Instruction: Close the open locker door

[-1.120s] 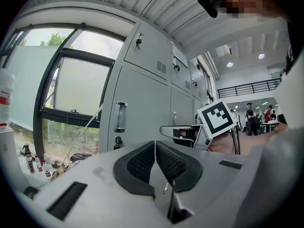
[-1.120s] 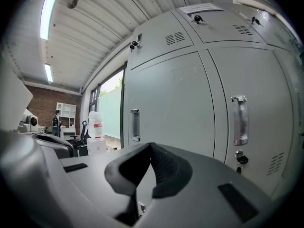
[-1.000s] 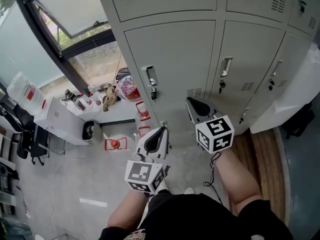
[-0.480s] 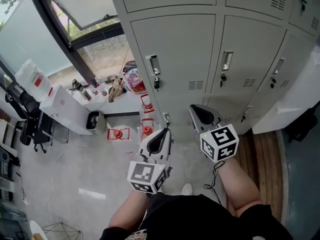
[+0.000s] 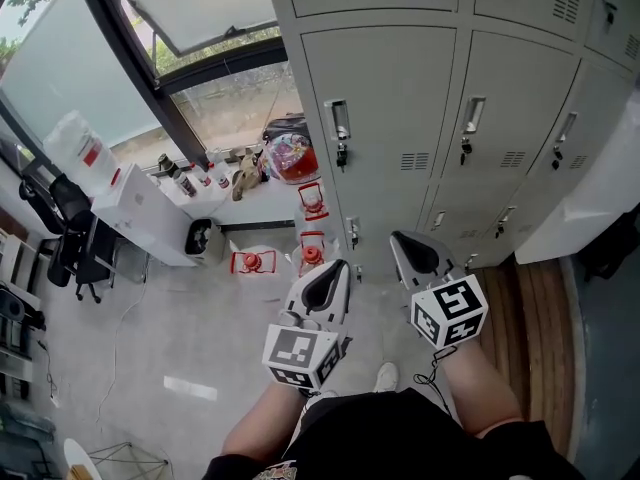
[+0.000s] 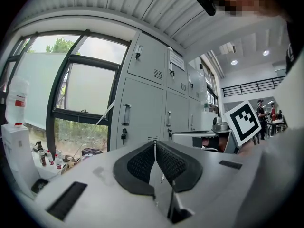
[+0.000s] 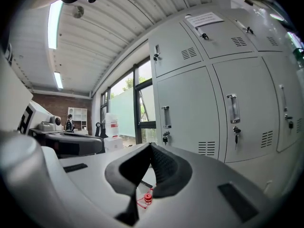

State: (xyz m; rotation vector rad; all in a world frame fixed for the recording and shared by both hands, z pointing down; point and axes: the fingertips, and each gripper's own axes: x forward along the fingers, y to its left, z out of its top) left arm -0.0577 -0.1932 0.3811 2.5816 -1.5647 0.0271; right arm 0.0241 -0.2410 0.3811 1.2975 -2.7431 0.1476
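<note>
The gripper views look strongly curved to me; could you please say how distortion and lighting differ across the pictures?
Left gripper view: fisheye with dark corners, the window frame bows, the sky beyond is washed out. Right gripper view: same fisheye, the ceiling light glares. Head view: the lockers lean, evenly daylit.

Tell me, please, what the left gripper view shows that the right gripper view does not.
Only the left gripper view: the marker cube of the right gripper and small bottles below the window. Only the right gripper view: a long ceiling lamp and a brick wall. Both: grey lockers and shut, empty tongs, the left gripper's in its own view.
</note>
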